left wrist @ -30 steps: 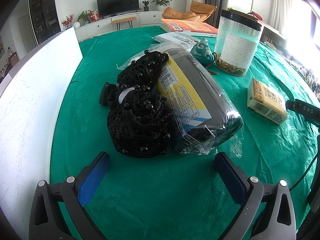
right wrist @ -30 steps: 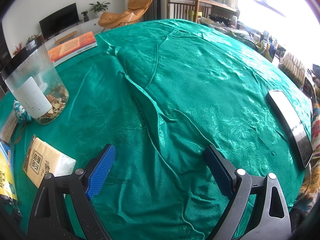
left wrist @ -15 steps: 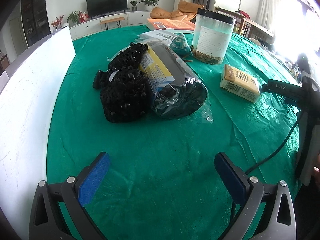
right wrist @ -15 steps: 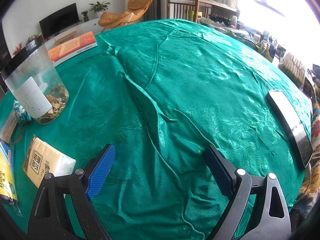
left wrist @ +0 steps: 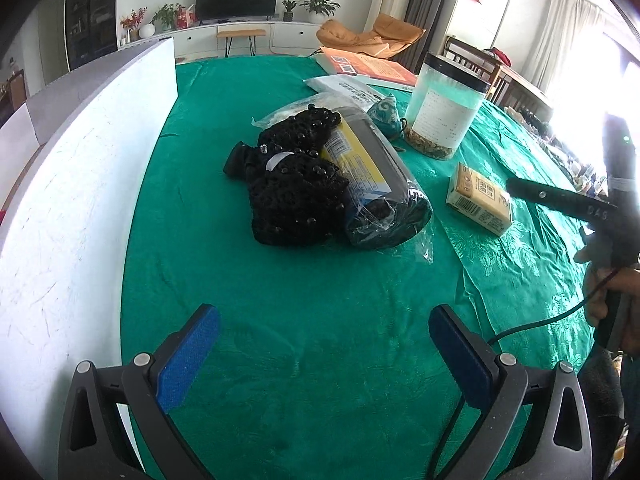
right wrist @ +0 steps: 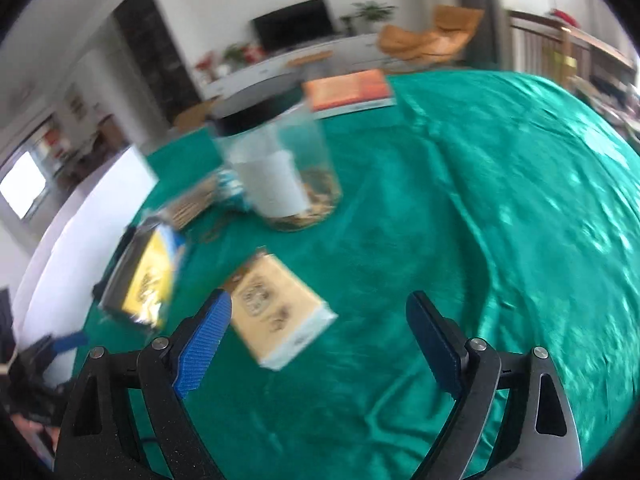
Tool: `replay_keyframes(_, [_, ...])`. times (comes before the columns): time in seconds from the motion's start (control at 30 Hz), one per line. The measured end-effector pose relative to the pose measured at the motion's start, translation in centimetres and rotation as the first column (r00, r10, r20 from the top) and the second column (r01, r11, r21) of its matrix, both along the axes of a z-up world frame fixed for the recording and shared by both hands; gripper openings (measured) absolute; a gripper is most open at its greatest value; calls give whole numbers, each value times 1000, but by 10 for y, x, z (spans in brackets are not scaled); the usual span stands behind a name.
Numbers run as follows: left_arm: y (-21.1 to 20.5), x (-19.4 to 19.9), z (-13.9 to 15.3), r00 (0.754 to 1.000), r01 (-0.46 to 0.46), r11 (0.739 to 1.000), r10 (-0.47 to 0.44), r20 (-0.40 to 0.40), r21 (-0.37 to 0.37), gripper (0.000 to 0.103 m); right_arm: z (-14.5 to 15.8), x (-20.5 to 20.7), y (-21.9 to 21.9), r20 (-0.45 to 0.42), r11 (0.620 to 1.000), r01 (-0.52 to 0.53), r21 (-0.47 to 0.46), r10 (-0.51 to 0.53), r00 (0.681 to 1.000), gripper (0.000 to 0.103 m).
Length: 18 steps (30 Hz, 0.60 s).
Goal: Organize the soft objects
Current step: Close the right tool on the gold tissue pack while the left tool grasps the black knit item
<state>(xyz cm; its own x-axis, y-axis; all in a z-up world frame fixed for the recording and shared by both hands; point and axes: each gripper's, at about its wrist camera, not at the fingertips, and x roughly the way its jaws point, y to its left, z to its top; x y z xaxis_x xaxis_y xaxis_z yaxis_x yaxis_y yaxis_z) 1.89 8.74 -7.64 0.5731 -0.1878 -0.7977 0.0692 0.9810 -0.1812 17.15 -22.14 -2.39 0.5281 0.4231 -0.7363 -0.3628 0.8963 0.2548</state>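
Observation:
A black beaded knit item [left wrist: 296,196] lies on the green tablecloth, touching a dark roll in clear plastic with a yellow and blue label [left wrist: 376,184] on its right. The roll also shows blurred in the right wrist view [right wrist: 140,276]. A yellow tissue pack [left wrist: 478,200] [right wrist: 276,308] lies further right. A small teal patterned pouch [left wrist: 384,114] sits behind the roll. My left gripper [left wrist: 324,340] is open over bare cloth, well short of the pile. My right gripper [right wrist: 318,324] is open, its left finger just over the tissue pack's near corner.
A clear jar with a black lid [left wrist: 444,112] [right wrist: 280,172] stands behind the tissue pack. An orange book [left wrist: 368,66] and a white packet [left wrist: 344,88] lie at the back. A white board [left wrist: 68,184] runs along the left. A hand [left wrist: 604,280] holds the right tool at the right edge.
My left gripper pulled back from the pile, which now looks smaller. My right gripper swung left, from bare cloth toward the tissue pack and jar; its view is motion-blurred.

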Motion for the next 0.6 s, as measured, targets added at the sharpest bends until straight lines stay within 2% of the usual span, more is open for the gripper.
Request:
replay_keyframes(0.07, [1,1,0,1000,0,1000,0,-14,-9,103,-2,9,26,-20,989,-101,-109,100,995,91])
replay_keyframes(0.2, [3,-3,5,1000,7,1000,-7,-13,-3,103,-20,24,58,-101,955,-240,-172,226,969,88])
replay_keyframes(0.27, [4,-3,8,1000,5,1000,-5,-13,-7,103,-29,23,63,-113,944,-241,-224,220,969,71])
replay_keyframes(0.3, [5,-2,8,1000,1,1000,-1,-16,-17,103,-30,19,62,-106,946,-232,-226,213,971,69])
replay_keyframes(0.37, [8,3,7,999,-23,998,21,-27,-64,103,-29,13,52,-96,963,-175,-205,159,983,69])
replay_keyframes(0.43, [16,11,6,996,-86,986,80,-46,-141,103,-27,5,31,-66,980,-52,-190,40,997,69])
replay_keyframes(0.5, [28,23,4,984,-174,956,160,-78,-236,103,-27,-1,6,-48,984,101,-147,-109,993,69])
replay_keyframes(0.53, [35,29,4,973,-227,930,209,-93,-289,101,-28,-4,-6,-46,979,167,-121,-174,984,69])
replay_keyframes(0.57, [40,35,4,965,-261,911,243,-95,-320,99,-29,-7,-16,-42,972,219,-89,-223,974,69])
replay_keyframes(0.6, [44,42,4,955,-297,896,281,-96,-332,92,-31,-11,-24,-34,966,254,-56,-256,966,69])
